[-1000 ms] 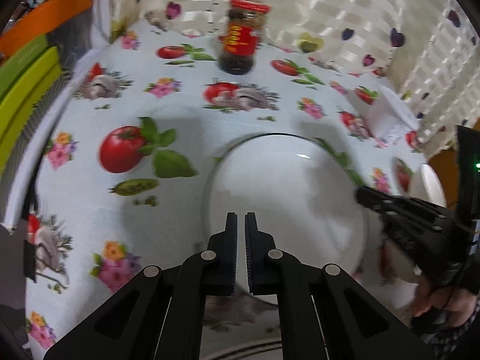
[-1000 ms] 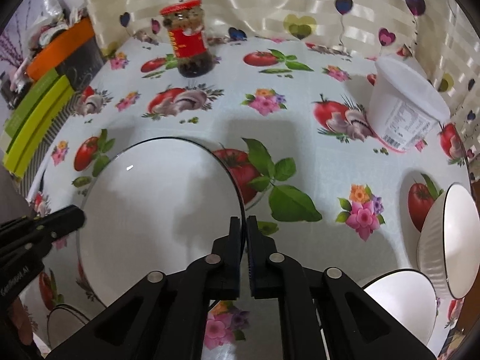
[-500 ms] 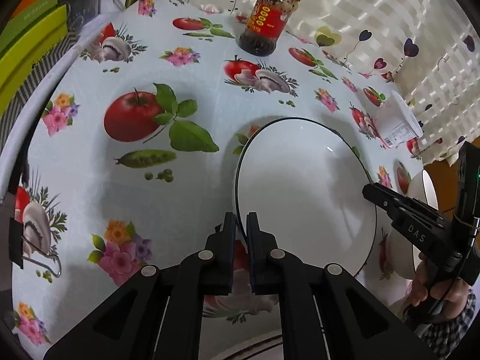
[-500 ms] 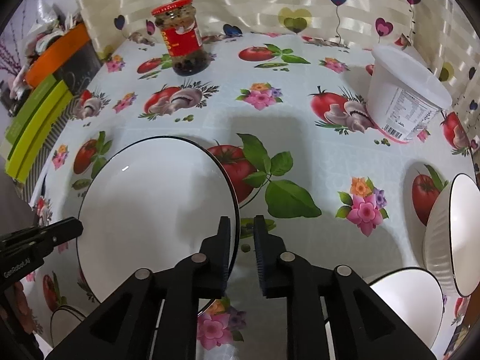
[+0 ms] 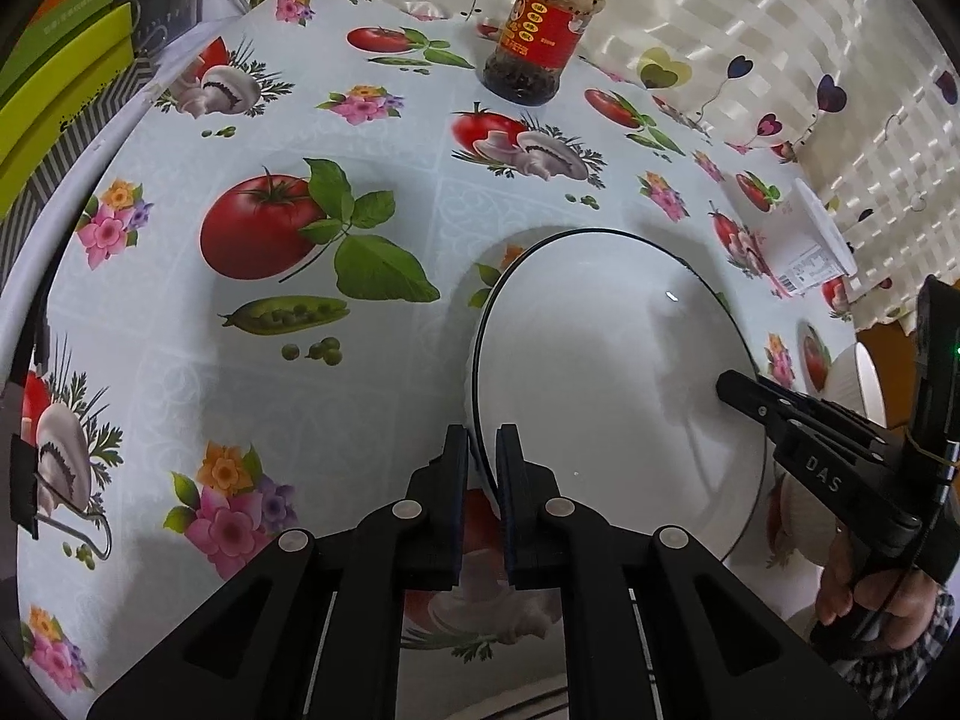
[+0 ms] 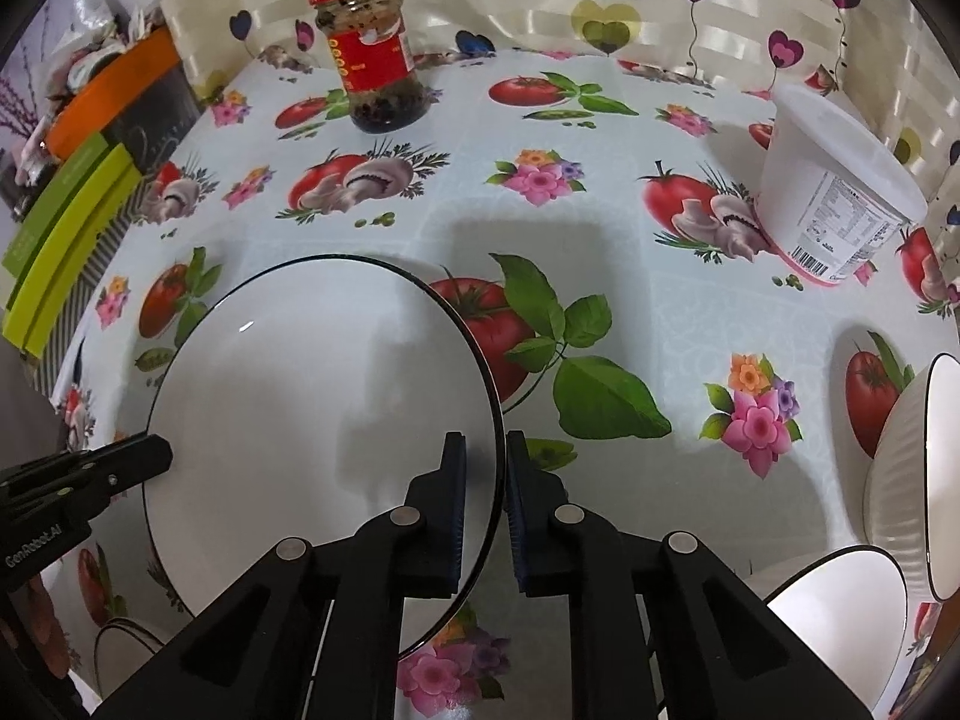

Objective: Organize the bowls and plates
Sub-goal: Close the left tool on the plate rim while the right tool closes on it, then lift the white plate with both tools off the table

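A white plate with a thin black rim [image 5: 606,372] lies on the patterned tablecloth; it also shows in the right wrist view [image 6: 312,408]. My left gripper [image 5: 482,468] straddles the plate's left rim, jaws a little apart. My right gripper [image 6: 485,474] straddles the plate's right rim, jaws slightly open with gaps on both sides. Each gripper shows in the other's view: the right gripper [image 5: 798,438] and the left gripper [image 6: 78,480]. Two white bowls [image 6: 912,468] [image 6: 840,618] sit at the right.
A red-lidded jar [image 6: 372,60] stands at the back. A white tub [image 6: 834,192] stands at the back right. Green and orange boxes [image 6: 66,228] line the left edge. Another dish rim [image 6: 132,636] shows at the near left. A curtain hangs behind the table.
Both grippers have opened slightly and let the plate's rim loose. The plate now rests lower and flatter on the cloth. The left camera has swung left.
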A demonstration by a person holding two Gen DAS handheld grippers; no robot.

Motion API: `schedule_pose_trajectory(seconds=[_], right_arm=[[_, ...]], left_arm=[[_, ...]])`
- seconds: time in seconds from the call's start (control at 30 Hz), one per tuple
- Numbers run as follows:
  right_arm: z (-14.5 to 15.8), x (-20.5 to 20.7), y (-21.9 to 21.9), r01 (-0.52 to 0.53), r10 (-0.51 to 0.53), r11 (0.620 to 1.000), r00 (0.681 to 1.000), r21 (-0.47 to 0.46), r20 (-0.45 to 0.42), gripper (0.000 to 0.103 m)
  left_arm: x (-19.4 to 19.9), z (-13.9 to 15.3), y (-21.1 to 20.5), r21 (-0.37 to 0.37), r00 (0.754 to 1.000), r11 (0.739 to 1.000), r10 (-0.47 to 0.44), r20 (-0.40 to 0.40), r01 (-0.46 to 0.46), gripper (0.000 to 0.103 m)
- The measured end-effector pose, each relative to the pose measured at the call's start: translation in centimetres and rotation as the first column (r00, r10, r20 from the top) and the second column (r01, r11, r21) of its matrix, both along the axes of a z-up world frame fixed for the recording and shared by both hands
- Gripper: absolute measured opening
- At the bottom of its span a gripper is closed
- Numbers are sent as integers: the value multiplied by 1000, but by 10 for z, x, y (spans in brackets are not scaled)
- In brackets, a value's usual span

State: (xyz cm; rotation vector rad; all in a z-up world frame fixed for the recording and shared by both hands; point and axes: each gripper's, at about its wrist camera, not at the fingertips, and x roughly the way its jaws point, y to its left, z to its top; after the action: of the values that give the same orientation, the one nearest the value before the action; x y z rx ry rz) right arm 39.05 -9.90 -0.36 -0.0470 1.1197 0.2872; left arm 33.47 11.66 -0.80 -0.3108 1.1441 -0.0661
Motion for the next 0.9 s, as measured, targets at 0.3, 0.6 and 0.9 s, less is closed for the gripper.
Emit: schedule_pose_trajectory(seconds=[0.3, 0.6, 0.9], right_arm=[[1, -3, -1, 22, -22, 1000, 1000, -2, 19, 11], [4, -6, -4, 21, -21, 1000, 1000, 12, 12, 11], [1, -5, 1, 14, -14, 1000, 1000, 22, 5, 11]], left_arm=[[-1, 0, -5, 32, 1000, 999, -5, 16, 4, 10], [-3, 3, -1, 7, 1000, 1000, 10, 28, -10, 10], [-1, -8, 1, -2, 1000, 1000, 9, -2, -10, 12]])
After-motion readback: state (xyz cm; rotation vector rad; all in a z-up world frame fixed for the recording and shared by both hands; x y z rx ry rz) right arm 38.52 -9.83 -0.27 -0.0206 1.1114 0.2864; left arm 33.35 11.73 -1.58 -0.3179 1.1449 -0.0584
